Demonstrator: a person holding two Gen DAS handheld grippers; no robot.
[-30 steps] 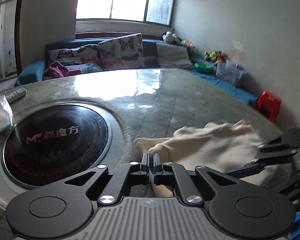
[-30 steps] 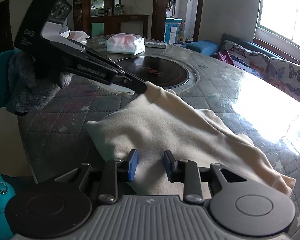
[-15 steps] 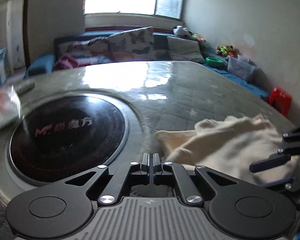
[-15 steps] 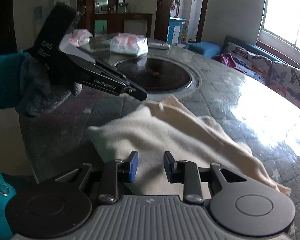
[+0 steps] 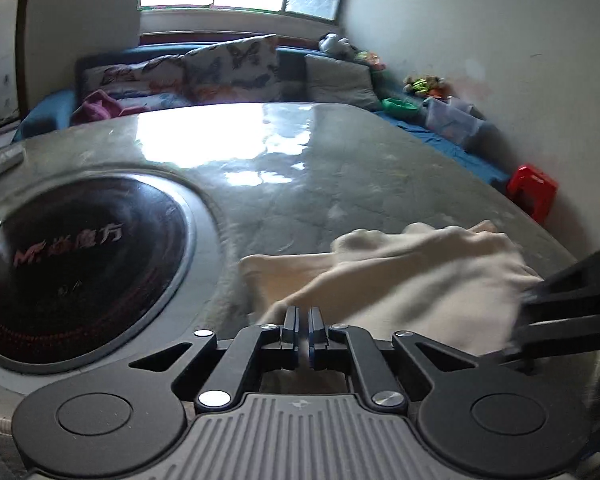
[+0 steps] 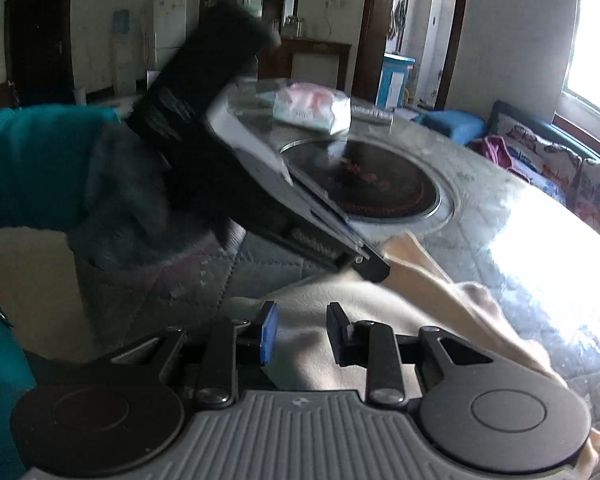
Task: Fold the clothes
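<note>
A cream garment (image 5: 400, 280) lies crumpled on the grey quilted table (image 5: 340, 184), to the right of a round black hob. My left gripper (image 5: 303, 312) is shut, its tips at the garment's near left edge. The right wrist view shows that same left gripper (image 6: 374, 270) slanting down onto a raised fold of the garment (image 6: 440, 292). Whether cloth is pinched in it is hidden. My right gripper (image 6: 302, 308) stands open just over the garment's near part, cloth showing below the gap. It enters the left wrist view as a blurred right gripper (image 5: 528, 316) at the garment's right edge.
The black hob (image 5: 72, 264) is set into the table. A tissue pack (image 6: 312, 108) lies beyond the hob. A gloved hand with a teal sleeve (image 6: 120, 200) holds the left gripper. A sofa with butterfly cushions (image 5: 220, 72) and a red stool (image 5: 532, 192) stand past the table.
The left gripper left the garment's corner, swung off toward the hob, then came back down onto a fold of the cloth. The right gripper stayed open over the cloth.
</note>
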